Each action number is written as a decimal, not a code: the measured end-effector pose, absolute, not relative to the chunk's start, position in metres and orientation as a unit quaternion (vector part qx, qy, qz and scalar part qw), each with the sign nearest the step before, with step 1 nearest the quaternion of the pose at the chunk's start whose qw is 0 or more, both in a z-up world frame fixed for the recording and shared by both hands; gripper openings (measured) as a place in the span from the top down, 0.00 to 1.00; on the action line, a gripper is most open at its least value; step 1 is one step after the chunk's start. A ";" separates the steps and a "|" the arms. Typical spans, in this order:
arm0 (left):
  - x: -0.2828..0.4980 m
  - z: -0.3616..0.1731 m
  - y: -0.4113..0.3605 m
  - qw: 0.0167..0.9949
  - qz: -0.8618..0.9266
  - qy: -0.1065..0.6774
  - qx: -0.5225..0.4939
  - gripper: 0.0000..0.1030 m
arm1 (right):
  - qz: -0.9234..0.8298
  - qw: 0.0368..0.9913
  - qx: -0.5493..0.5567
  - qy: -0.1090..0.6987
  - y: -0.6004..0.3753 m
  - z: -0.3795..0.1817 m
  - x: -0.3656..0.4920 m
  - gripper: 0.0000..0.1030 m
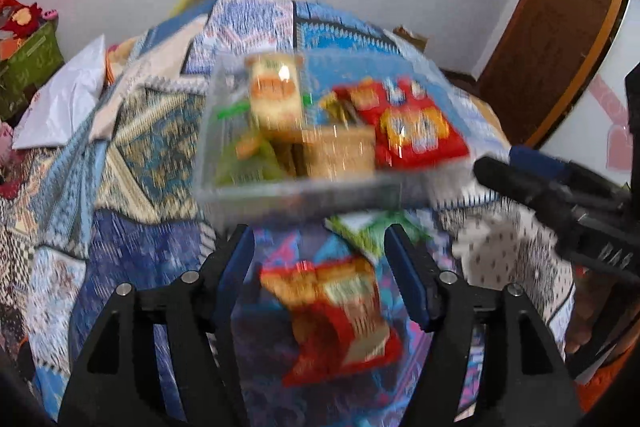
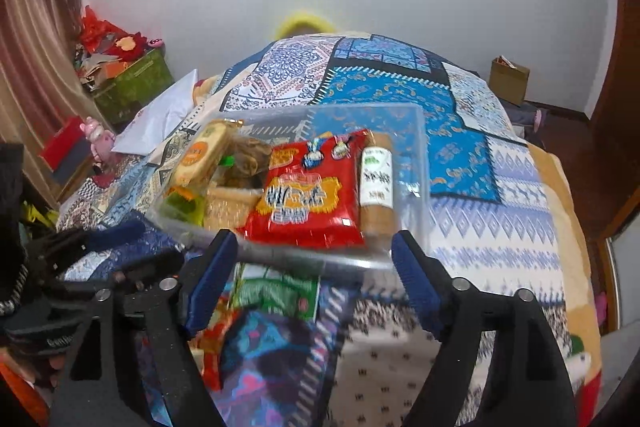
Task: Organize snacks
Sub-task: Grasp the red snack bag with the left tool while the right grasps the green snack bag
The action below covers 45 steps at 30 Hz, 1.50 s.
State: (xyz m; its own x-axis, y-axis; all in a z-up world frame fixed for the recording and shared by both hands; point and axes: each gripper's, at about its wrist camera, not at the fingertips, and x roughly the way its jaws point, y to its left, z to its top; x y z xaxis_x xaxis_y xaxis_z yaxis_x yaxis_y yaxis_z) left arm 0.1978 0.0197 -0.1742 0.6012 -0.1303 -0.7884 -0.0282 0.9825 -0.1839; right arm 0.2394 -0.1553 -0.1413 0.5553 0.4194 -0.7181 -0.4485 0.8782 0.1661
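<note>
The left gripper (image 1: 320,259) is held with jaws apart and empty above a loose red snack packet (image 1: 340,323) on the patterned quilt (image 2: 500,227), presumably the next pick. A green packet (image 2: 276,293) lies just beside the clear plastic bin (image 2: 416,131), already stocked with snacks. The right gripper (image 2: 316,267) is also spread and holds nothing. Open quilt is available to the right of the bin; its near rim stands close to both grippers.

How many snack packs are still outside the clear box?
2 visible: a red pack on the quilt between the open left hand-held gripper fingers, and a green pack beside the clear box. Others may be hidden.
</note>
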 end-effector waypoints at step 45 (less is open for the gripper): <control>0.172 -0.239 0.048 0.874 0.006 0.474 -0.105 0.36 | 0.257 0.831 -0.089 0.485 -0.094 -0.222 0.243 0.34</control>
